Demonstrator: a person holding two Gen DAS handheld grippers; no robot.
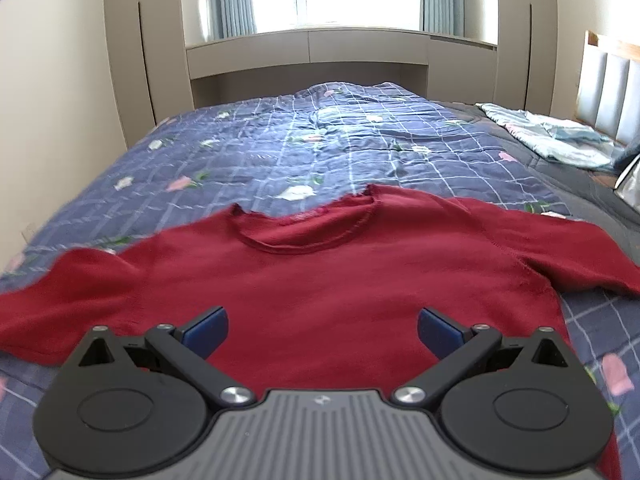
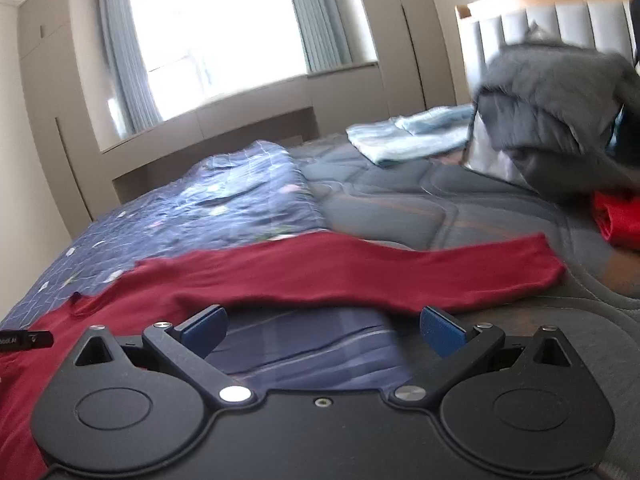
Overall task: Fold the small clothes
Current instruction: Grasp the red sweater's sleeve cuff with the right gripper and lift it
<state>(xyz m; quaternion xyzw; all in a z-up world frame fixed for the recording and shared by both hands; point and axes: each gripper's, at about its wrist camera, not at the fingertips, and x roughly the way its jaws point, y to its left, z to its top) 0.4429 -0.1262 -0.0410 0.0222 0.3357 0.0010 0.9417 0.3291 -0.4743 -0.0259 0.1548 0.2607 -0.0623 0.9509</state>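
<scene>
A dark red long-sleeved sweater (image 1: 320, 276) lies spread flat on the bed, neckline away from me, sleeves out to both sides. My left gripper (image 1: 322, 330) is open and empty, low over the sweater's body near its lower part. My right gripper (image 2: 324, 330) is open and empty, over the quilt just in front of the sweater's right sleeve (image 2: 360, 272), which stretches across to its cuff at the right. The left gripper's edge shows at the far left of the right wrist view (image 2: 24, 342).
The bed carries a blue checked floral quilt (image 1: 304, 140) and a grey mattress pad (image 2: 400, 200). Folded light blue cloth (image 1: 556, 136) lies near the headboard (image 1: 608, 92). A grey garment pile (image 2: 552, 120) and a bright red item (image 2: 618, 220) sit at the right.
</scene>
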